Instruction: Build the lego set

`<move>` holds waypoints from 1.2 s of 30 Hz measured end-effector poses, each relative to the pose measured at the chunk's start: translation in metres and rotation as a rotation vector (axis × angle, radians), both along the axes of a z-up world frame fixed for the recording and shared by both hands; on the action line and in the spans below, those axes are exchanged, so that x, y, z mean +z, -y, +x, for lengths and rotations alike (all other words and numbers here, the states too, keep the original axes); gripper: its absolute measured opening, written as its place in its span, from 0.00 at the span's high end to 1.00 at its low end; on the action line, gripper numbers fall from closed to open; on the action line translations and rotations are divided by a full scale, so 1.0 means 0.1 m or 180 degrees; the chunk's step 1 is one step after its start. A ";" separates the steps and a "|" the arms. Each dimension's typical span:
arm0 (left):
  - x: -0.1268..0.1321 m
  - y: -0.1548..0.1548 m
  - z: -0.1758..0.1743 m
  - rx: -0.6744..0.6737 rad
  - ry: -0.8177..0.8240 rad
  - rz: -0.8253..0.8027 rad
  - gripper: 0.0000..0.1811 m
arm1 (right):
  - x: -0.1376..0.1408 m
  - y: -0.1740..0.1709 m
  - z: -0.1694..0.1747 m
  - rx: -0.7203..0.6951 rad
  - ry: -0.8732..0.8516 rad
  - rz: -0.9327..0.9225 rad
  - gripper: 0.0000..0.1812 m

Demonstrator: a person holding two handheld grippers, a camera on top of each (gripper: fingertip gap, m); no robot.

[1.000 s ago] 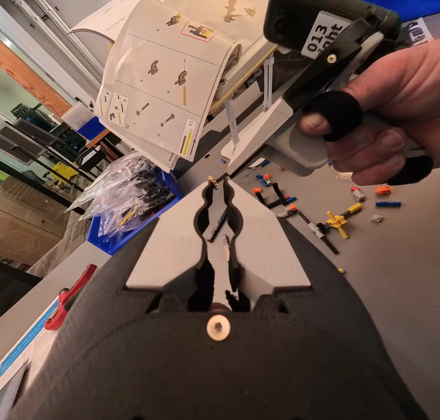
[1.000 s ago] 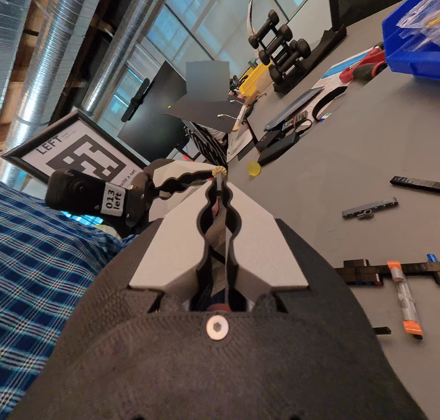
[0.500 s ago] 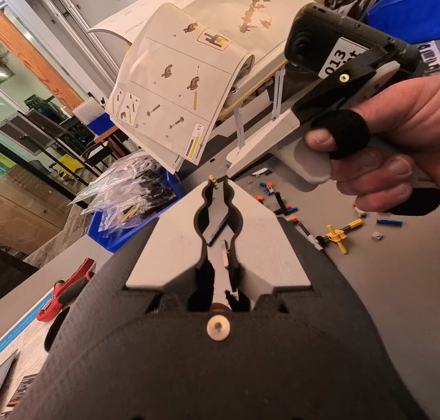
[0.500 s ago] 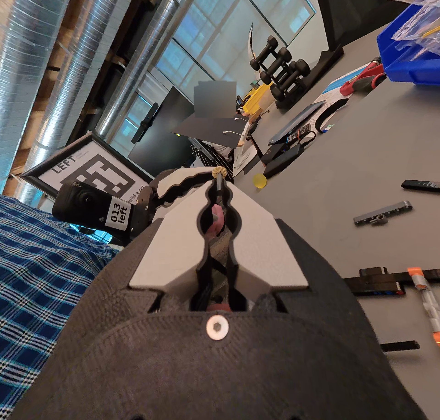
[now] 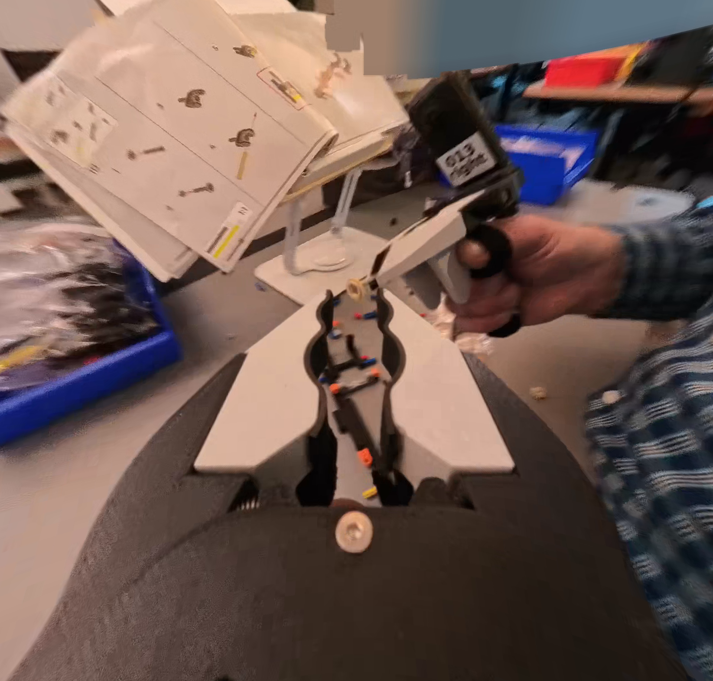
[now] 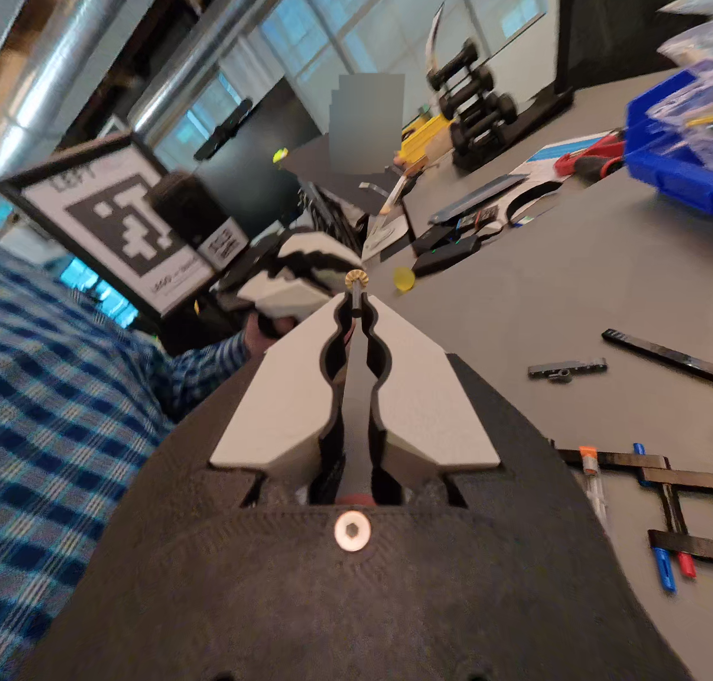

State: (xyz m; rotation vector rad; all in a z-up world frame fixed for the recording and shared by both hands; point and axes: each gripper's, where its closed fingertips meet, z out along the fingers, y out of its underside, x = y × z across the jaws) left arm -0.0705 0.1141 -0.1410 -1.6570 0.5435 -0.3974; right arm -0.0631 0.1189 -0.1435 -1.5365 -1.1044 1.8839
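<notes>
**Small gear sits on the axle, held up between the two tools**

The right tool (image 6: pixel 355 303) is clenched on a thin dark axle (image 6: pixel 357 301). On the far end of the axle sits a small tan toothed gear (image 6: pixel 355 278). This piece is held in the air above the grey worktop (image 6: pixel 540 295), probably so that both tools can reach it from opposite sides.

The left tool (image 5: pixel 355 295) is released: its jaws stand apart, with the gear just beyond their tips and, as far as I can see, not pinched. I judge that the gear is already seated, or nearly.

A cream paper instruction booklet (image 5: pixel 173 129) leans open on a clear plastic stand (image 5: pixel 308 253) at the far side, so the person can read it while working. At the left a blue plastic bin (image 5: pixel 96 373) keeps bags of parts together. Nearer, a flat frame of black beams with orange, blue and red pins (image 6: pixel 656 469) lies on the worktop, well apart from the tools.

The room looks like an open workshop, with large windows, silver ducts and a rack of black dumbbells (image 6: pixel 474 99).
</notes>
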 end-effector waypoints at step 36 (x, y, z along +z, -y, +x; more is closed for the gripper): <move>0.03 0.26 0.33 -0.1063 0.1092 -0.0411 0.95 | 0.05 0.30 0.25 0.0707 -0.0020 0.0807 1.00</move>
